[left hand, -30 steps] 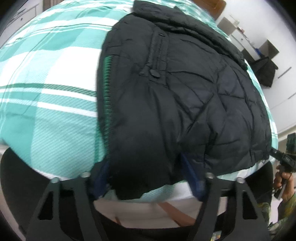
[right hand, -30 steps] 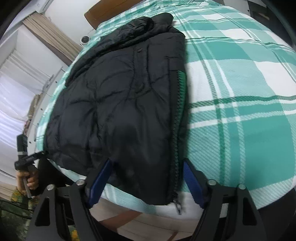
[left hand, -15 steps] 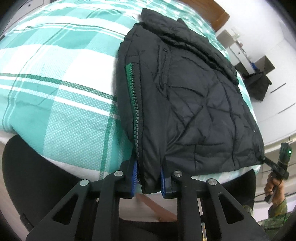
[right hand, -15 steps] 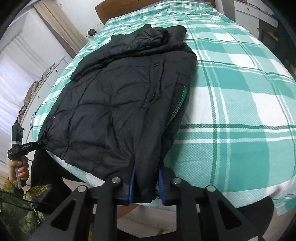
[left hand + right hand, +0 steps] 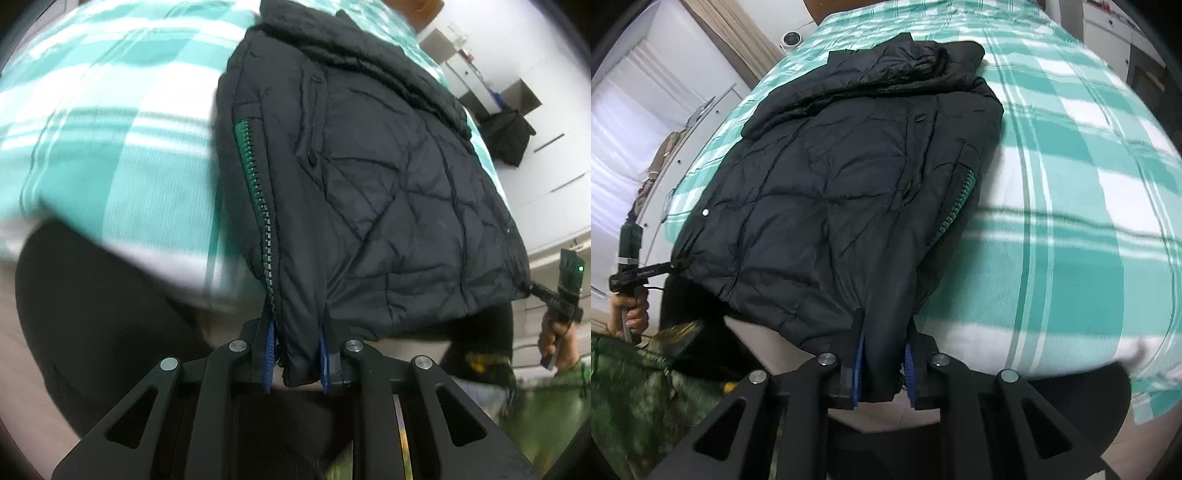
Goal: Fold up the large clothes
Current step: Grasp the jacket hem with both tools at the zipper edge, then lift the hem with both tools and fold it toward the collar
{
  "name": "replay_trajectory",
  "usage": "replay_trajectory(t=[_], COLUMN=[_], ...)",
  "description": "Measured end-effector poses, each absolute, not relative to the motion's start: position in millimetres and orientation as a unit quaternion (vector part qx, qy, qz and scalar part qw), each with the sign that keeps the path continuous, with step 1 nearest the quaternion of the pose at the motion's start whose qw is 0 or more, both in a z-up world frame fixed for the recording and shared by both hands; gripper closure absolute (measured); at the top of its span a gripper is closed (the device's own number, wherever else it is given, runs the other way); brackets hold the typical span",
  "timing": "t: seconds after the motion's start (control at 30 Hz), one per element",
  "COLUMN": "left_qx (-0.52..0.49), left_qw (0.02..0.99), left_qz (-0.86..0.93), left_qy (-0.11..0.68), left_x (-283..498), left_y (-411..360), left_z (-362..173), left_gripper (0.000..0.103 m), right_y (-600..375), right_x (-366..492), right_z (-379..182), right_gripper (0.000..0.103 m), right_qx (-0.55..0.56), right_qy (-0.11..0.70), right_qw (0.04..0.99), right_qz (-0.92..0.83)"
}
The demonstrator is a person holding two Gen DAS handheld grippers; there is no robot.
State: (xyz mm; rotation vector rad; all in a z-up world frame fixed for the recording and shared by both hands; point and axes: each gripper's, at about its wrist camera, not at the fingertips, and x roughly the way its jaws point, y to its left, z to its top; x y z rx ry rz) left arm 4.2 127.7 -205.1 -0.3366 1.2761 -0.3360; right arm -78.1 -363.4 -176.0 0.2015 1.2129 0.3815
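A black quilted jacket (image 5: 369, 177) with a green-edged zipper (image 5: 255, 173) lies on a teal and white checked bed (image 5: 122, 129). My left gripper (image 5: 297, 354) is shut on the jacket's bottom hem at the zipper corner. In the right wrist view the jacket (image 5: 842, 184) lies the same way, and my right gripper (image 5: 882, 362) is shut on the other hem corner. Each gripper also shows far off in the other's view, the right one (image 5: 565, 295) and the left one (image 5: 631, 273), pinching the hem at the bed's edge.
The bed's near edge and a dark rounded shape (image 5: 103, 314) sit below the hem. White cupboards and a dark bag (image 5: 506, 133) stand beyond the bed on one side. Curtains and a white dresser (image 5: 676, 122) stand on the other.
Both grippers went from open around the hem to shut on it. The hem corners are now pulled off the bed's edge toward me.
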Motion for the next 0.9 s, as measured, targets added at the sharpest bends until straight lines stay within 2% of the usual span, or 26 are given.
replay_trajectory(t=[0.13, 0.3, 0.43, 0.5, 0.63, 0.77, 0.9], left_qx=[-0.192, -0.285, -0.34, -0.358, -0.326, -0.287, -0.274], left_qw=[0.767, 0.8, 0.82, 0.819, 0.839, 0.852, 0.824], left_qz=[-0.171, -0.221, -0.25, -0.252, -0.224, -0.17, -0.133], left_qy=[0.588, 0.479, 0.386, 0.372, 0.374, 0.403, 0.478], left_x=[-10.4, -9.5, 38.0, 75.2, 160.3, 247.5, 312.4], left_y=[140.9, 178.0, 194.6, 192.5, 172.1, 142.0, 124.9], left_z=[-187.2, -112.1, -65.4, -57.7, -62.0, -89.2, -133.8], left_gripper=[0.088, 0.089, 0.089, 0.088, 0.088, 0.087, 0.076], right_y=[-382.9, -411.4, -422.2, -421.8, -419.3, -419.8, -421.2], right_x=[-85.2, -71.5, -18.6, 14.6, 106.4, 192.2, 238.7], right_z=[-161.1, -103.9, -69.4, -61.4, -71.8, -108.2, -161.8], right_gripper=[0.088, 0.088, 0.089, 0.089, 0.089, 0.089, 0.085], right_qx=[0.204, 0.319, 0.333, 0.315, 0.306, 0.336, 0.374], right_qy=[0.554, 0.451, 0.372, 0.355, 0.344, 0.351, 0.386], right_qw=[0.776, 0.785, 0.811, 0.828, 0.839, 0.837, 0.822], right_qz=[0.222, 0.28, 0.304, 0.299, 0.289, 0.253, 0.187])
